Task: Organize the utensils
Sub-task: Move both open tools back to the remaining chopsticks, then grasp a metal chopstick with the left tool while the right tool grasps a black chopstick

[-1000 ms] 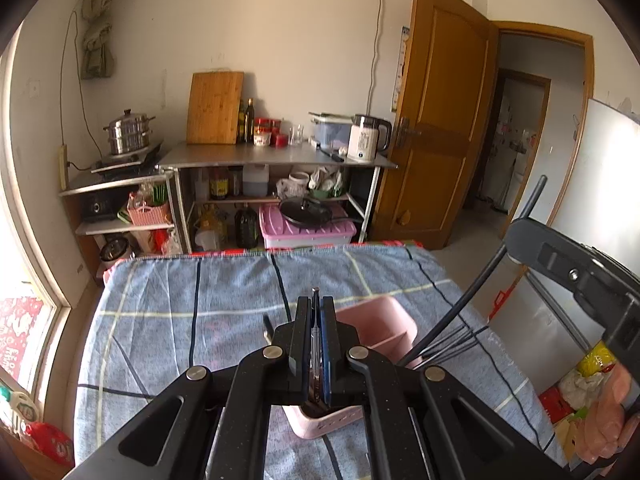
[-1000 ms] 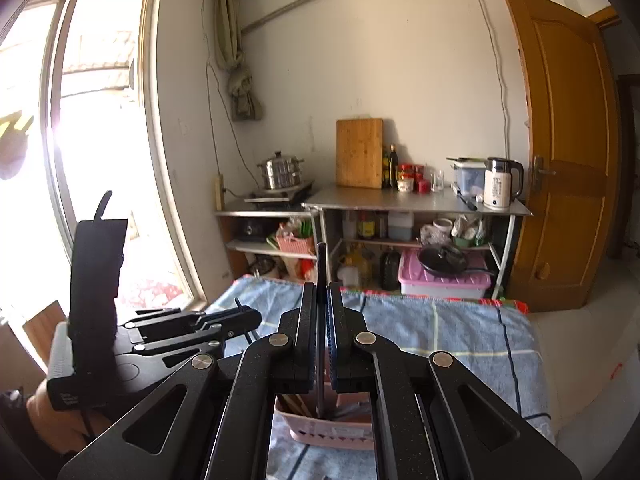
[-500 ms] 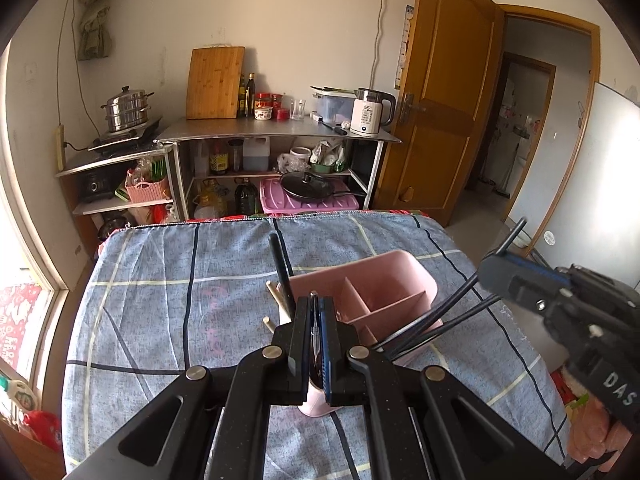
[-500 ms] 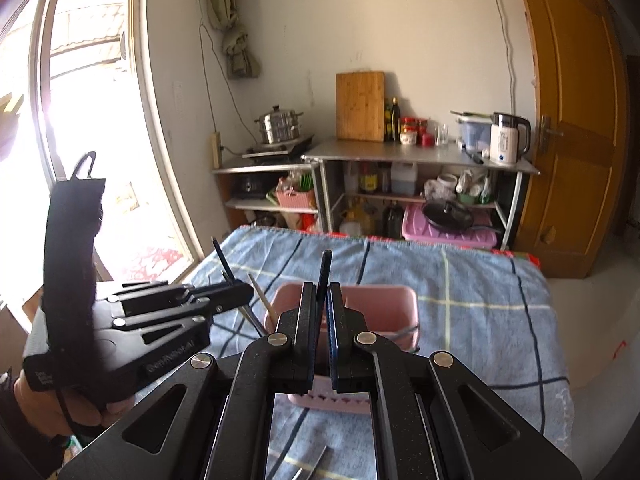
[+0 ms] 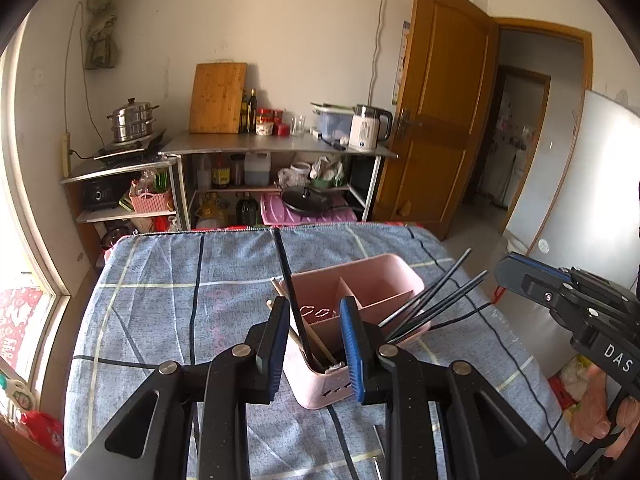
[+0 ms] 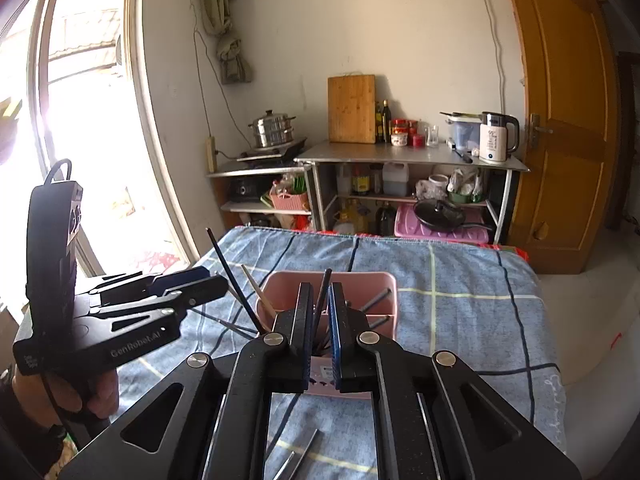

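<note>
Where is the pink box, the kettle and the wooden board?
pink box [image 5: 394,276]: left wrist view, on its far rim.
kettle [image 6: 494,142]: right wrist view, on its white body.
wooden board [image 5: 218,98]: left wrist view, on the middle of its face.

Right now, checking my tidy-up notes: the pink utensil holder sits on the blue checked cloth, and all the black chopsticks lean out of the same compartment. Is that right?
Not quite. The pink utensil holder does sit on the blue checked cloth, but the left wrist view shows one black chopstick in the near-left compartment and the other black chopsticks fanning from the right one.
</note>
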`<state>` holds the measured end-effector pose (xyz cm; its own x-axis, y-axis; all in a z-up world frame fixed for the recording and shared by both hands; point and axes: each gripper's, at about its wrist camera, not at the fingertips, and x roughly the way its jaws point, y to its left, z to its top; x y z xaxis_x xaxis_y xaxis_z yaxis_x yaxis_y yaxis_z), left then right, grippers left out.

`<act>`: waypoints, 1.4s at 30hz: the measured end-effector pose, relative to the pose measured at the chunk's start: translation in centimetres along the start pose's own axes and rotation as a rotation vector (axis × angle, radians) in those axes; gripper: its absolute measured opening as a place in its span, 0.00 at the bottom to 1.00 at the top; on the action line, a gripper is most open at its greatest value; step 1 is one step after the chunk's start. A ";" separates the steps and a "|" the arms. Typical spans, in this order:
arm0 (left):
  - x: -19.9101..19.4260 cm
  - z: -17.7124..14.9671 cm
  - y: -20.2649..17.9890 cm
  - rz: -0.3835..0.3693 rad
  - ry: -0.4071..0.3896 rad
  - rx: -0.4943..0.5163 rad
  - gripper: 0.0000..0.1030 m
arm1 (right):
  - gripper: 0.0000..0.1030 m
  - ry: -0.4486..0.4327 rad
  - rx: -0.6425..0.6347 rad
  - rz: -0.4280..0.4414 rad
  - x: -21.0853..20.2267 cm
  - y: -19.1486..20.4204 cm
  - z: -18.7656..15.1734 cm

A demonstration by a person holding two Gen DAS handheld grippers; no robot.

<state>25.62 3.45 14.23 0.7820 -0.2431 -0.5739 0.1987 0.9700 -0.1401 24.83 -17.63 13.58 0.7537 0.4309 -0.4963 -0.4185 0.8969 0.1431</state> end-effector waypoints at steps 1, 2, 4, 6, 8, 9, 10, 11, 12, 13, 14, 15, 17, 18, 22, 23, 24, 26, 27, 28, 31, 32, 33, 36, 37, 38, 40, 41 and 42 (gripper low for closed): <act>-0.6 -0.2 0.0 -0.005 -0.009 -0.005 0.25 | 0.08 -0.007 0.000 0.001 -0.4 0.0 -0.1; -1.0 -0.3 -0.1 -0.005 -0.016 -0.008 0.25 | 0.09 -0.013 0.001 0.002 -0.8 -0.1 -0.2; -2.3 -0.9 -0.3 -0.001 -0.037 -0.012 0.25 | 0.14 -0.026 0.004 0.004 -1.9 0.0 -0.7; -3.2 -1.6 -0.5 -0.004 -0.048 -0.021 0.25 | 0.24 -0.037 0.013 0.007 -2.9 0.0 -1.4; -4.1 -2.5 -0.5 -0.006 -0.054 -0.032 0.25 | 0.25 -0.042 0.018 0.006 -3.7 0.0 -2.2; -4.5 -3.1 -0.6 -0.004 -0.054 -0.035 0.25 | 0.25 -0.040 0.017 0.003 -4.1 0.1 -2.8; -4.9 -3.7 -0.7 -0.006 -0.055 -0.038 0.26 | 0.25 -0.037 0.016 -0.001 -4.3 0.1 -3.2; -5.2 -4.2 -0.8 -0.010 -0.055 -0.039 0.26 | 0.25 -0.033 0.016 -0.005 -4.5 0.1 -3.7; -5.6 -4.9 -0.9 -0.015 -0.056 -0.038 0.26 | 0.25 -0.030 0.017 -0.005 -4.8 0.1 -4.2; -5.9 -5.4 -1.1 -0.014 -0.059 -0.035 0.26 | 0.25 -0.026 0.018 -0.002 -5.0 0.1 -4.8; -6.2 -6.1 -1.3 -0.012 -0.061 -0.033 0.26 | 0.25 -0.021 0.020 -0.004 -5.1 0.1 -5.2; -6.4 -6.7 -1.5 -0.012 -0.060 -0.034 0.26 | 0.25 -0.017 0.023 -0.008 -5.4 0.1 -5.8; -6.9 -8.0 -1.8 -0.020 -0.052 -0.036 0.26 | 0.25 -0.014 0.032 -0.010 -5.9 0.0 -7.0; -7.1 -8.7 -2.0 -0.022 -0.049 -0.037 0.26 | 0.25 -0.010 0.037 -0.009 -6.2 -0.1 -7.6; -7.6 -11.2 -2.8 -0.015 -0.037 -0.030 0.26 | 0.25 0.007 0.059 -0.004 -6.9 -0.2 -9.7; -7.7 -11.8 -3.0 -0.015 -0.036 -0.026 0.26 | 0.25 0.012 0.061 -0.004 -7.1 -0.2 -10.2; -7.8 -12.5 -3.2 -0.016 -0.034 -0.023 0.26 | 0.25 0.015 0.062 -0.006 -7.2 -0.2 -10.6; -7.9 -13.6 -3.7 -0.023 -0.025 -0.019 0.26 | 0.25 0.027 0.064 -0.007 -7.4 0.0 -11.7; -7.9 -14.1 -3.9 -0.026 -0.021 -0.020 0.26 | 0.25 0.033 0.066 -0.005 -7.5 0.0 -12.1; -8.0 -14.5 -4.0 -0.030 -0.019 -0.019 0.26 | 0.25 0.040 0.067 -0.006 -7.5 0.1 -12.6; -8.1 -15.9 -4.4 -0.038 -0.012 -0.022 0.26 | 0.25 0.063 0.065 -0.011 -7.6 0.5 -14.0; -8.1 -16.2 -4.4 -0.041 -0.010 -0.023 0.26 | 0.25 0.072 0.065 -0.010 -7.5 0.6 -14.5; -8.1 -16.7 -4.6 -0.045 -0.003 -0.024 0.26 | 0.25 0.082 0.065 -0.010 -7.4 0.6 -14.8; -7.6 -17.5 -4.9 -0.052 0.013 -0.015 0.26 | 0.25 0.103 0.074 -0.006 -7.1 0.6 -15.8; -7.4 -17.8 -5.0 -0.053 0.021 -0.010 0.26 | 0.25 0.109 0.077 -0.006 -7.0 0.6 -16.0; -7.2 -18.0 -5.1 -0.055 0.028 -0.009 0.26 | 0.25 0.116 0.080 -0.006 -6.8 0.5 -16.1; -6.6 -18.3 -5.1 -0.058 0.044 -0.005 0.26 | 0.25 0.126 0.083 -0.007 -6.5 0.3 -16.4; -6.2 -18.5 -5.2 -0.058 0.052 -0.005 0.26 | 0.25 0.130 0.085 -0.008 -6.4 0.3 -16.5; -5.8 -18.6 -5.2 -0.060 0.062 -0.007 0.26 | 0.25 0.136 0.087 -0.010 -6.3 0.3 -16.7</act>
<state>9.03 -0.13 3.26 0.7309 -0.3006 -0.6127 0.2404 0.9536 -0.1811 11.55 -21.76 2.45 0.6796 0.4101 -0.6082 -0.3618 0.9087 0.2085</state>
